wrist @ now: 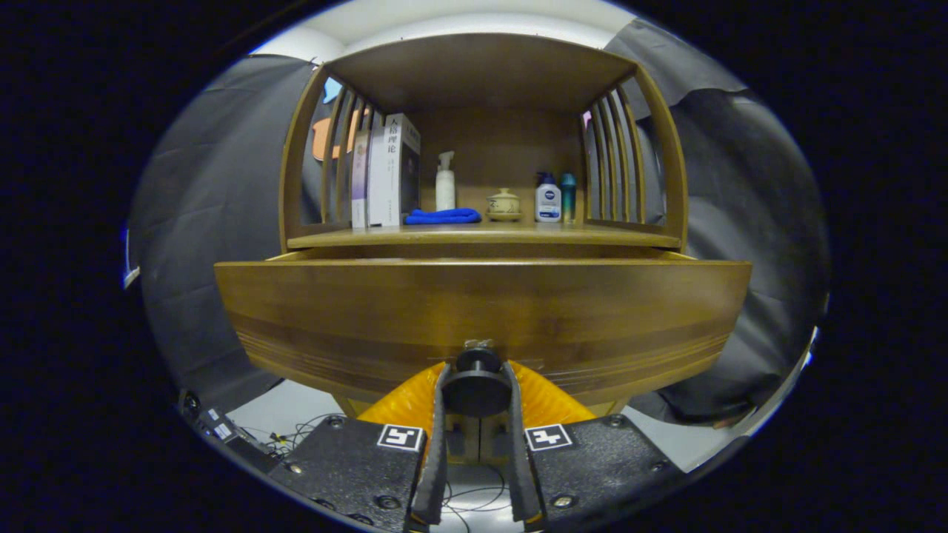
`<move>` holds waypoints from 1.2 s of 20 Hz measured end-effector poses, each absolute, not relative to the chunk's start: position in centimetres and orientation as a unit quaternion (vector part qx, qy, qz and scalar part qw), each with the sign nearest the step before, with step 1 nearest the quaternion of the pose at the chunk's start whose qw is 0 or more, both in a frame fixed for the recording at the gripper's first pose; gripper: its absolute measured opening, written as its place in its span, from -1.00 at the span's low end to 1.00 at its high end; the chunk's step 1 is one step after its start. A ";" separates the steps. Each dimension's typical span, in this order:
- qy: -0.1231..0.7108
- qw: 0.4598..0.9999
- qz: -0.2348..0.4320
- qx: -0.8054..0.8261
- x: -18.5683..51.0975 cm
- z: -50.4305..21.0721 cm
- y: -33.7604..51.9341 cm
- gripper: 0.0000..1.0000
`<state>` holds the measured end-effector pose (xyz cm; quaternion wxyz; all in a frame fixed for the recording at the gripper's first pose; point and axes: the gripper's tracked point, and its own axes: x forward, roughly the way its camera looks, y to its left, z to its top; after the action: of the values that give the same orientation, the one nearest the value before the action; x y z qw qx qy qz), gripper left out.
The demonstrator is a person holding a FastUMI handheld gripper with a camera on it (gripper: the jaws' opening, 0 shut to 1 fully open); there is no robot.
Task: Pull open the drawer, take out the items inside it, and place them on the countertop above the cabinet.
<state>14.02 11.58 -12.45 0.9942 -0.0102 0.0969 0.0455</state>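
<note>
A wooden cabinet stands ahead, and its drawer (481, 311) is pulled partly out toward me, its broad front panel close in front. A dark round knob (478, 385) sits at the bottom middle of that panel. My gripper (478, 386) is shut on the knob, one finger pressing on each side. The drawer's inside is hidden behind its front. Above it lies the countertop (629, 235), a shelf bay with slatted sides.
On the countertop stand several upright books (385, 172), a white pump bottle (445, 181), a folded blue cloth (443, 216), a small lidded ceramic jar (503, 204), a white lotion bottle (548, 198) and a teal bottle (568, 197). Cables (296, 433) lie on the floor below left.
</note>
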 end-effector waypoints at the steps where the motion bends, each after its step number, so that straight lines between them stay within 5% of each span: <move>1: 0.096 0.994 0.045 -0.011 13.6 -12.6 11.5 -0.26; 18: 0.097 0.994 0.049 -0.020 9.9 -14.1 11.3 -0.25; 20: 0.097 0.994 0.054 -0.016 9.4 -13.7 10.8 -0.05; 24: 0.063 0.997 0.051 -0.004 7.5 -9.3 8.7 1.00</move>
<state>7.51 8.66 -9.28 0.9967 -0.0041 0.0625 0.0511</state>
